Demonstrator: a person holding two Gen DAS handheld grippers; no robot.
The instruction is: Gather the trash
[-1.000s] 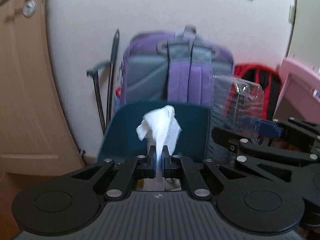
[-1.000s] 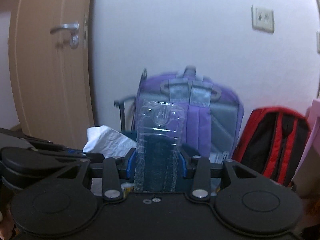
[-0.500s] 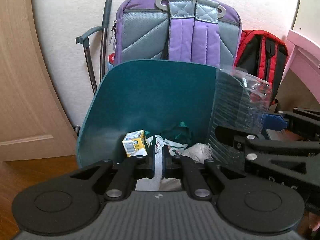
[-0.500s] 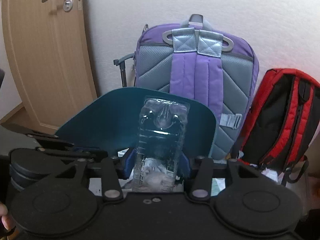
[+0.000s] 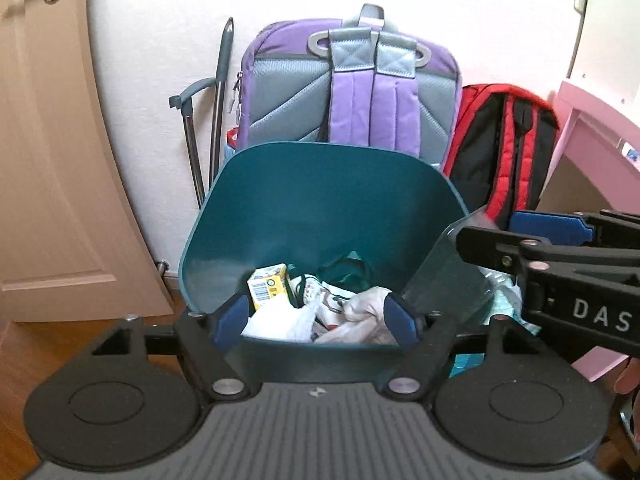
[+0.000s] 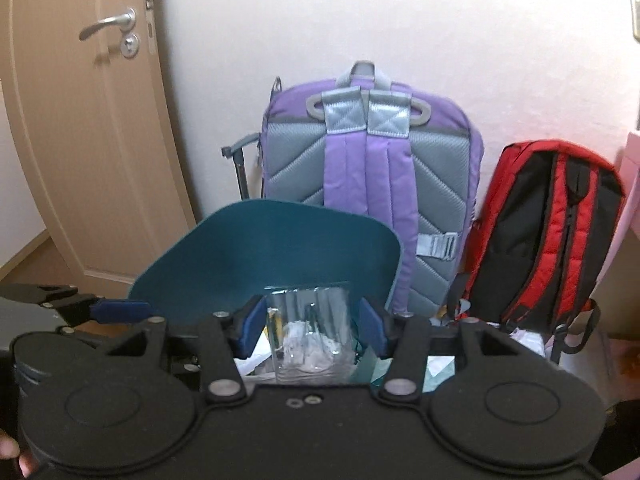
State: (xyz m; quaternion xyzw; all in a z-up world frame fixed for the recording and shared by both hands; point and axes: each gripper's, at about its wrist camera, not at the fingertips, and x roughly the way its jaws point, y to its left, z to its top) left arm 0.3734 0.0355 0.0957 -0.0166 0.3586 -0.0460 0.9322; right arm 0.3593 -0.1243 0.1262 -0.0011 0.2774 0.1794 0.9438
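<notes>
The left tool (image 5: 316, 318) is spread wide over the teal bin (image 5: 320, 208), with nothing held between its blue pads. A tissue (image 5: 280, 322) and a yellow carton (image 5: 269, 286) are seen lying among the rubbish inside. The right tool (image 6: 310, 326) is opened wide; the clear plastic bottle (image 6: 310, 336) stands between its pads, long axis upright, though contact with the pads cannot be told. A purple backpack (image 6: 368, 184) is leaned against the wall behind.

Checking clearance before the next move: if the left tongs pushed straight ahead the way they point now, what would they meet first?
Probably the trash heap in the teal bin: the open left tongs point at the white plastic bag and crumpled paper, though depth is unclear.
</notes>
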